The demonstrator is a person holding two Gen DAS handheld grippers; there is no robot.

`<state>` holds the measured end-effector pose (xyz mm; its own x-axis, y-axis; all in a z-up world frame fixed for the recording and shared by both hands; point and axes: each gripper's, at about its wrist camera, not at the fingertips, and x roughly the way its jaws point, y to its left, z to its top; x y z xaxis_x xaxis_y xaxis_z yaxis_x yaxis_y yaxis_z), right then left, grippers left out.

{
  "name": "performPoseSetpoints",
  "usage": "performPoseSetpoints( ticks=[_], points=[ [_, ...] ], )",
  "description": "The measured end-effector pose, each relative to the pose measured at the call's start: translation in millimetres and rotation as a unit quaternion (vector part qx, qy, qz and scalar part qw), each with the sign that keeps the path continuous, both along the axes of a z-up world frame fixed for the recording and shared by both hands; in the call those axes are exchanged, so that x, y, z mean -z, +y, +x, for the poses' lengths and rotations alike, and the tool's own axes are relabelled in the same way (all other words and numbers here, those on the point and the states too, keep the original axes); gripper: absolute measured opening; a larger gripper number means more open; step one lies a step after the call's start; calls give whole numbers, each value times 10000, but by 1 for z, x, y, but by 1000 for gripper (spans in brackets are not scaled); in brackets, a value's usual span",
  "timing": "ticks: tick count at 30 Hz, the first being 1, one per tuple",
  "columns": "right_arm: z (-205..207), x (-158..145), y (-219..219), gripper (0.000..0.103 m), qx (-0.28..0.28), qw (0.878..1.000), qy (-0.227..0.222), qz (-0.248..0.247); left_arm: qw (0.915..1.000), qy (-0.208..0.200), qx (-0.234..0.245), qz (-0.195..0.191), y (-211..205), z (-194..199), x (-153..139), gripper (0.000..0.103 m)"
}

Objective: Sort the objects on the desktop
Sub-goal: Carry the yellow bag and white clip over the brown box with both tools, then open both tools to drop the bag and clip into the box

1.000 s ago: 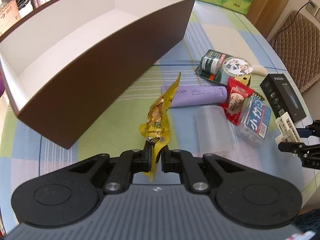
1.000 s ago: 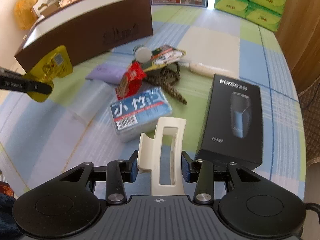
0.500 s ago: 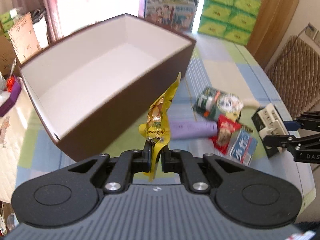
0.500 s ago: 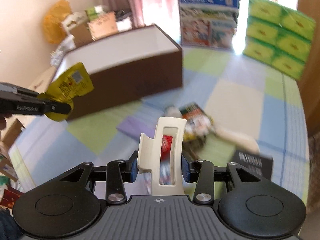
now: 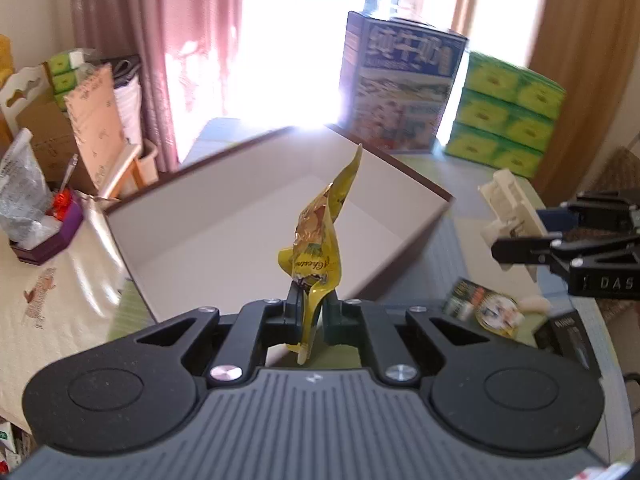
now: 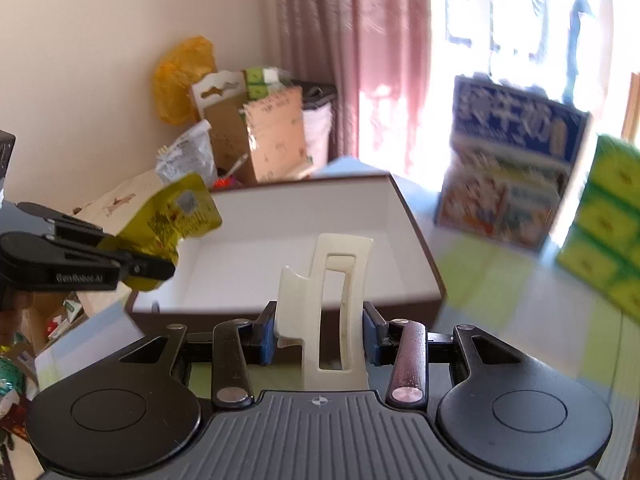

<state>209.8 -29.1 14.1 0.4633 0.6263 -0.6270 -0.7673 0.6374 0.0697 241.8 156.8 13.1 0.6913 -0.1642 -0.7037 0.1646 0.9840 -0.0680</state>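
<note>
We see the left gripper clenched on a crumpled yellow snack packet, which stands upright at the centre of the left wrist view, in front of the open brown box with its white inside. A second ago that box filled the upper left of this view and the table items lay spread at the right; now the view has lifted, the box sits in the middle, and the curtain and bright window fill the top. The right gripper is clamped on a cream hair clip, held upright at the centre of its own view, with the box behind it. Earlier it looked down on the black carton and the clutter; now only the round tin and the carton's corner show at the lower right of the left wrist view
</note>
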Motion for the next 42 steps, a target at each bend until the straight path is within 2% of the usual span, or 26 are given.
performPoseSetpoints(
  ticks=[7,12,17,25,34,40,42],
  points=[
    [51,11,54,39,-248,9994,-172,-175,9984,219,-525,30,29,42,18,6],
    [96,42,83,39,-164,9980,-17,-607,9961,556,-675,73,37,71,41,6],
    [126,76,95,39,-116,9944,219,-1025,9929,921,-596,455,34,97,69,6],
    [145,112,103,39,-159,9879,365,-1501,9860,1280,-524,929,35,124,96,6],
    [149,128,111,39,-403,9813,57,-1879,9765,1475,-497,1490,31,147,116,7],
    [153,134,115,39,-480,9785,24,-2007,9728,1487,-479,1713,30,152,122,19],
    [154,134,114,39,-471,9798,24,-1941,9730,1430,-445,1754,29,151,121,30]
  ],
)
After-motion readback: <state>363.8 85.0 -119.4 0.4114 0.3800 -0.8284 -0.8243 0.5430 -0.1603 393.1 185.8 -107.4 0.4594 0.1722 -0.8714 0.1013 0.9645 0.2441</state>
